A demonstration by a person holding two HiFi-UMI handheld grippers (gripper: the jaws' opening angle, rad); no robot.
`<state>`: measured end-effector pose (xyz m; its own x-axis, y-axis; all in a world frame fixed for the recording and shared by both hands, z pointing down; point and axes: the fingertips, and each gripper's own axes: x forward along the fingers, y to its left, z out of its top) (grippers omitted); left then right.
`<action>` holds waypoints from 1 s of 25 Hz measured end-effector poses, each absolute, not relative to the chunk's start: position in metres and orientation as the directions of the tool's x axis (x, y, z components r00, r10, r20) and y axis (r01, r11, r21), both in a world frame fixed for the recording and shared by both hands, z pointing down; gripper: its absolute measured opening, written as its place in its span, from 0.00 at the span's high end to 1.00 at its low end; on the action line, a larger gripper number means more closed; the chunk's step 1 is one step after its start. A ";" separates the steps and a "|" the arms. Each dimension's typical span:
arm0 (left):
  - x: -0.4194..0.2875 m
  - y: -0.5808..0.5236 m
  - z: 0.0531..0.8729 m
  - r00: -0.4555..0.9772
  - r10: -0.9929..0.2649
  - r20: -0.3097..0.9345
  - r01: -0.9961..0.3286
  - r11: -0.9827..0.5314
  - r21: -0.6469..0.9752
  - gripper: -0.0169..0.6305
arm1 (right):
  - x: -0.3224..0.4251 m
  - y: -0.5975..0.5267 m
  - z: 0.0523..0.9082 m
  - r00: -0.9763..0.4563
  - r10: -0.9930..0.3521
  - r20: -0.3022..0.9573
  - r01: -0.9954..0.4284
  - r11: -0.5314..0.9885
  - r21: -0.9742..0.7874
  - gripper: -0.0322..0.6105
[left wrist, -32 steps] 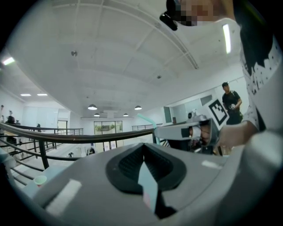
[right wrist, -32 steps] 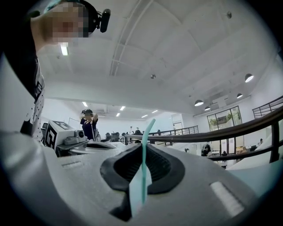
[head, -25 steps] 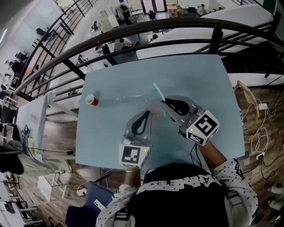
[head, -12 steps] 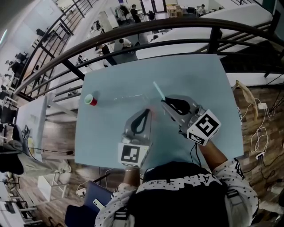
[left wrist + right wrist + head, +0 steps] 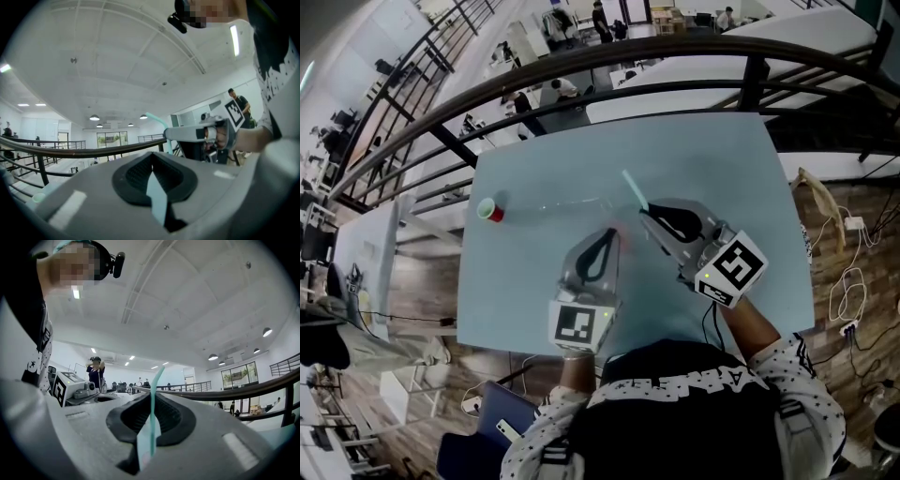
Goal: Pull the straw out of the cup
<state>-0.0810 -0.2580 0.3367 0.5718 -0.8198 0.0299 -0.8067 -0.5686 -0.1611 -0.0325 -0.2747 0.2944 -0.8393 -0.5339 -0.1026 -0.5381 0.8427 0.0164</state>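
Observation:
A teal straw (image 5: 635,191) sticks up and away from my right gripper (image 5: 646,217), whose jaws are shut on its lower part; in the right gripper view the straw (image 5: 152,404) rises between the pads. It is free of any cup. A small red cup (image 5: 491,210) with a green rim stands far off at the table's left. My left gripper (image 5: 610,235) hovers over the table middle, left of the right one, jaws together with nothing seen between them. The left gripper view shows the right gripper (image 5: 169,134) and the straw's tip (image 5: 157,119).
The light blue table (image 5: 722,159) ends at a dark curved railing (image 5: 609,75) on the far side, with a drop to a lower floor beyond. Cables lie on the wooden floor (image 5: 853,272) to the right. A faint clear streak (image 5: 572,203) lies right of the cup.

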 end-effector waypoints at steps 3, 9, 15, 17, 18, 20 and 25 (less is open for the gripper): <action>-0.081 -0.259 0.340 0.574 -0.818 0.030 -0.804 -0.570 -0.166 0.99 | -0.033 -0.275 0.296 -0.843 -0.529 -0.099 -0.534 0.845 0.026 0.91; -0.086 -0.256 0.337 0.574 -0.818 0.027 -0.804 -0.569 -0.172 0.99 | -0.037 -0.272 0.292 -0.842 -0.530 -0.103 -0.534 0.845 0.022 0.92; -0.089 -0.255 0.335 0.574 -0.819 0.026 -0.804 -0.569 -0.174 0.99 | -0.040 -0.272 0.291 -0.842 -0.530 -0.102 -0.535 0.845 0.024 0.91; -0.087 -0.256 0.337 0.574 -0.818 0.023 -0.804 -0.569 -0.174 0.99 | -0.038 -0.272 0.292 -0.841 -0.531 -0.103 -0.535 0.844 0.024 0.91; -0.087 -0.256 0.337 0.575 -0.818 0.021 -0.802 -0.569 -0.183 0.99 | -0.037 -0.272 0.293 -0.841 -0.531 -0.103 -0.536 0.844 0.025 0.91; -0.086 -0.256 0.338 0.577 -0.817 0.017 -0.798 -0.568 -0.201 0.99 | -0.036 -0.272 0.294 -0.841 -0.531 -0.104 -0.536 0.844 0.024 0.91; -0.086 -0.254 0.338 0.572 -0.820 0.020 -0.803 -0.565 -0.192 0.99 | -0.036 -0.271 0.294 -0.841 -0.531 -0.104 -0.536 0.844 0.024 0.91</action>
<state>-0.0859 -0.2543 0.3381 0.5720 -0.8200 0.0200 -0.8028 -0.5646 -0.1918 -0.0355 -0.2710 0.2942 -0.8411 -0.5308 -0.1040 -0.5357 0.8440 0.0245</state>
